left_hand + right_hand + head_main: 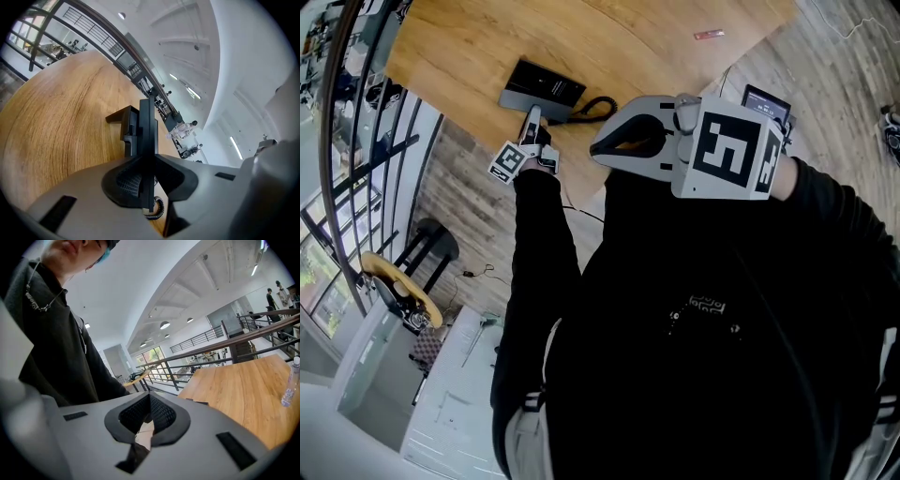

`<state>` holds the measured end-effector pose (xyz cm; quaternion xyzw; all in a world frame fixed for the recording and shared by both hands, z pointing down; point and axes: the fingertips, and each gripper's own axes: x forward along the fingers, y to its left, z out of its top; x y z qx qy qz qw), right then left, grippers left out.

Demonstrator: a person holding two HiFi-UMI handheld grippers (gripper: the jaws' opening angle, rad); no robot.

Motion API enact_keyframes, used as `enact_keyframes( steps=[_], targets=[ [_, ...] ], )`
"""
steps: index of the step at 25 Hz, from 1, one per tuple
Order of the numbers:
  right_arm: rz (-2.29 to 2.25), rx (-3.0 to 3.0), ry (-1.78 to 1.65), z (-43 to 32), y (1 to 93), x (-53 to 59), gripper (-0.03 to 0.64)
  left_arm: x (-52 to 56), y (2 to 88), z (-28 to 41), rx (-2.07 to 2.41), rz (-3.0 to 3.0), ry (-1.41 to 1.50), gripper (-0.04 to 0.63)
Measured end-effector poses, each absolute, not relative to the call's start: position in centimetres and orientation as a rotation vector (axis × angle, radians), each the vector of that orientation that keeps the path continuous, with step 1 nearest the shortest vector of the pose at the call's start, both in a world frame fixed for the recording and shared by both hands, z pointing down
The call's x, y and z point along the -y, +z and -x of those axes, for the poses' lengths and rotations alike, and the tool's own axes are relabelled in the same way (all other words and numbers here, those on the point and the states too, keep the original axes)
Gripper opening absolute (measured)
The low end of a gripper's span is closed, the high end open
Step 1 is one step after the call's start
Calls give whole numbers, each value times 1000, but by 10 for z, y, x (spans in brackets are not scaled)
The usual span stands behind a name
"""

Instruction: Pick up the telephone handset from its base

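Left gripper view | left gripper (146, 164) clamped on handset (147, 126); right gripper (149, 399) pinched closed, empty

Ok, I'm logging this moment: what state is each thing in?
left gripper: jaws shut on the handset
handset: clamped edge-on, next to its base
base: flat on the table
cord: coiled, looped beside the base
right gripper: jaws shut, empty
bottle: standing on the table

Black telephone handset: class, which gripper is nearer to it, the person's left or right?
Left. The left gripper is shut on the black telephone handset, by its base on the wooden table. The right gripper hangs near the person's chest, apart from it.
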<state>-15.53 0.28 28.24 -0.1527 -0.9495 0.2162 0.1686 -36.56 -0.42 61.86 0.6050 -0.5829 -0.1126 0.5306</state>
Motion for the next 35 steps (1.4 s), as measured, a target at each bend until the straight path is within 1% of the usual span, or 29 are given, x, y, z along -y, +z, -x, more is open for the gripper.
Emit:
enact_keyframes(
  steps=[5,12,18,23,26,35],
  targets=[
    [489,2707,584,150,277,-4,18,5,592,361,1455,-1470,-314,80],
    [627,2717,538,150,260,-13,18,11,514,339,1572,-1558,-365,80],
    [747,2725,515,161,247,-25,18,5,443,320,1708,-1635,-276,80],
    [822,2730,480,165,242,-32,18,-1,388,304,1823,-1657,-277,80],
    [841,2739,469,169,238,-34,17,-6,357,296,1901,-1675,-227,80],
    [864,2768,411,174,233,-30,17,-21,301,274,2130,-1669,-67,80]
  ],
)
